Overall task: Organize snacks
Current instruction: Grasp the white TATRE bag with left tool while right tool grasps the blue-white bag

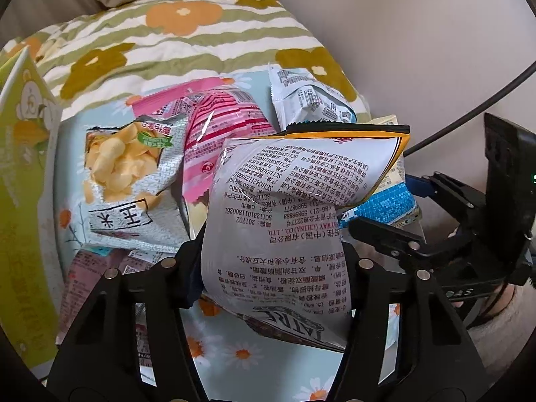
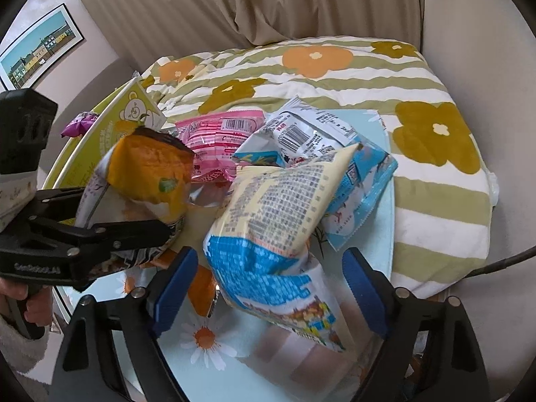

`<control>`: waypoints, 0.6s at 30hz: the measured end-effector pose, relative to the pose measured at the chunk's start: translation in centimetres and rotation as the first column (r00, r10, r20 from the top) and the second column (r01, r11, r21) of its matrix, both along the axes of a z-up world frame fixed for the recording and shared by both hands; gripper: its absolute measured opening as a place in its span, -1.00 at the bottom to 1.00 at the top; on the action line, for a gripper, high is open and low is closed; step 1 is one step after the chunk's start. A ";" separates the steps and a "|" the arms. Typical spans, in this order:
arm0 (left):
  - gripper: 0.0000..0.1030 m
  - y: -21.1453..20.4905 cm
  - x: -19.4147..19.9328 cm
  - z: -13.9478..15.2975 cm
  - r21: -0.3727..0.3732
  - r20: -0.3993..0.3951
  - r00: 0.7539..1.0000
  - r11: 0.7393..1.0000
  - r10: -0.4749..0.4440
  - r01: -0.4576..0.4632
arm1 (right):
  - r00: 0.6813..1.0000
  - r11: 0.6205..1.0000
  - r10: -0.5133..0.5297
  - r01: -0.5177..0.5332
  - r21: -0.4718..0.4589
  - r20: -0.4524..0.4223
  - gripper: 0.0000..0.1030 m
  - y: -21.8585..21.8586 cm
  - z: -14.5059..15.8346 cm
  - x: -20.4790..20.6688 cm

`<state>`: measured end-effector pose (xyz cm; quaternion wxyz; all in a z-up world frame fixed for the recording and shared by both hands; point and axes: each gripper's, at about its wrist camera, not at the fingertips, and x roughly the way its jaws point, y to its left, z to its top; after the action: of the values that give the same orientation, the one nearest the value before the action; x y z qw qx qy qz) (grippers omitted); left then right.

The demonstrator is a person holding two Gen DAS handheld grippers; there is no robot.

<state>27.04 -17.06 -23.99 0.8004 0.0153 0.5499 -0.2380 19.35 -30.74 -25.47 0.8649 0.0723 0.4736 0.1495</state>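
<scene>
1. A striped quilt (image 2: 435,201) with orange and olive flowers covered the far side, curtain (image 2: 268,0) behind it.
2. A pale blue daisy-print cloth (image 2: 207,345) carried the snack pile; its far edge met the quilt.
3. A green carton (image 1: 20,167) stood upright along the cloth's left edge.
4. A white-backed bag with orange top (image 1: 284,234) sat in the middle of the cloth, printed back facing up; the left gripper (image 1: 271,258) was clamped on its lower half, both fingers pressing the foil, jaws narrow.
5. A cream-and-blue bag (image 2: 278,234) lay near the cloth's right edge, between the blue pads (image 2: 174,284) of the right gripper (image 2: 268,288); jaws wide, and the near part of the bag was blurred, so it was unclear whether the pads touched it.
6. A silver corn-chip bag (image 1: 134,181) lay toward the left edge, just beside the carton.
7. A pink bag (image 1: 221,124) lay behind the pile, partly under the orange-topped one.
8. A white bag with barcode (image 2: 301,130) lay at the far edge, touching the quilt.
9. A light-blue pouch (image 2: 361,194) lay at the right edge, under the cream bag.
10. A small purple wrapper (image 2: 78,124) lay beyond the carton.
</scene>
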 end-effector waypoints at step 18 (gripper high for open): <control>0.07 1.9 -2.4 2.4 -0.058 0.030 0.996 0.995 0.085 -0.083 | 0.998 0.998 0.050 -0.049 -0.045 0.026 -0.04 2.0 0.6 -0.8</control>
<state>24.62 -15.12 -21.62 0.8185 -0.0267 0.5302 -0.2194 18.54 -28.74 -24.83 0.8687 0.0393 0.4668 0.1611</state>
